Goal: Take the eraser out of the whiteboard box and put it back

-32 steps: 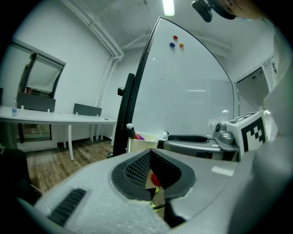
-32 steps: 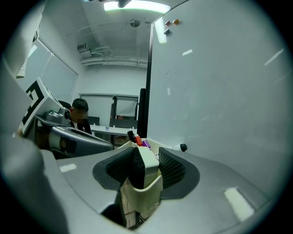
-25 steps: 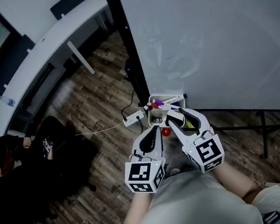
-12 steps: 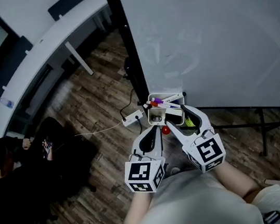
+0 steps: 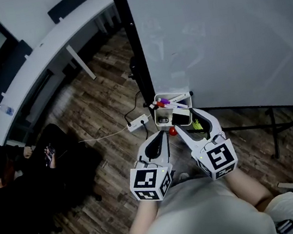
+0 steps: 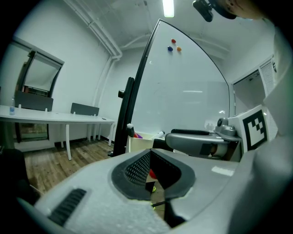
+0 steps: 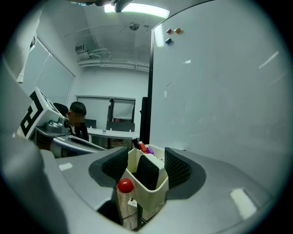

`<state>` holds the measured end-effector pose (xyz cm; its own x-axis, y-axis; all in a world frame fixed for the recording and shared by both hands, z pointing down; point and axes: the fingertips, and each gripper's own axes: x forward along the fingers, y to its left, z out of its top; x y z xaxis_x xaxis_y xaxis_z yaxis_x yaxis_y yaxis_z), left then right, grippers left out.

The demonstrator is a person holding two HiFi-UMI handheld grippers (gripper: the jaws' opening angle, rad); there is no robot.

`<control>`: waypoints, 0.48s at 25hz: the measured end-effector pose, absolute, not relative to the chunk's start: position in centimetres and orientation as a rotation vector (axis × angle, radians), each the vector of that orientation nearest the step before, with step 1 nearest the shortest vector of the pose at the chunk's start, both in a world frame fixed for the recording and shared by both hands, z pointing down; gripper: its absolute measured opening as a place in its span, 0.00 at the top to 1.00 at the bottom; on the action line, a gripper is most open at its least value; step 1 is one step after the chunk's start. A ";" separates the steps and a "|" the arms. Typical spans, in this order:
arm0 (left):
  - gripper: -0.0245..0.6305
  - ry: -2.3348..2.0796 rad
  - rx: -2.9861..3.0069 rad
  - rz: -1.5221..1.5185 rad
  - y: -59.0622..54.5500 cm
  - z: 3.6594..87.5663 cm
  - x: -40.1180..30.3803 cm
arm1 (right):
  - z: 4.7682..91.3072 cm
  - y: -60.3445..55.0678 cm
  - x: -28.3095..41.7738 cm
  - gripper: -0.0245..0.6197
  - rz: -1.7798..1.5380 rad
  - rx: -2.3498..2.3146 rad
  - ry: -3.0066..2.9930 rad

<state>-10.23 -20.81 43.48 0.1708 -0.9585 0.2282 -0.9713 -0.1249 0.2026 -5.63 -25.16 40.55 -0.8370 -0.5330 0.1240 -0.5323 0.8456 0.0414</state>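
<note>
Jaws of my right gripper (image 7: 147,165), just opened, straddle the eraser (image 7: 149,171) standing in the box (image 7: 153,195) at twelve o'clock, untouched; probably light, stiff-backed, felt-faced; I'd pinch its protruding top; left gripper (image 6: 151,170) closed, empty.

Dim head view; bright ceiling lamp (image 6: 168,7), fisheye edges

1. The right gripper (image 7: 147,157) has just been opening its jaws. A second ago they sat noticeably tighter, and now they're spread wide.
2. The eraser (image 7: 147,174) isn't pinched anymore. It stands in the whiteboard box (image 7: 151,196) between the jaws, and the pads (image 7: 179,168) are out to either side of the box instead of on it.
3. Tiny one: in the head view the box sits a hair further up the frame than before.
</note>
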 end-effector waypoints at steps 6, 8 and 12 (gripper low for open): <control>0.96 -1.806 2.182 0.072 -19.3 43.3 -9.7 | 39.7 -23.2 -4.9 0.58 0.016 0.886 -2.899; 0.96 -1.793 2.192 0.074 -18.8 43.2 -9.5 | 39.6 -22.6 -4.7 0.58 0.024 0.904 -2.895; 0.96 -1.770 2.209 0.080 -17.7 43.1 -9.3 | 39.4 -21.4 -4.3 0.58 0.039 0.934 -2.891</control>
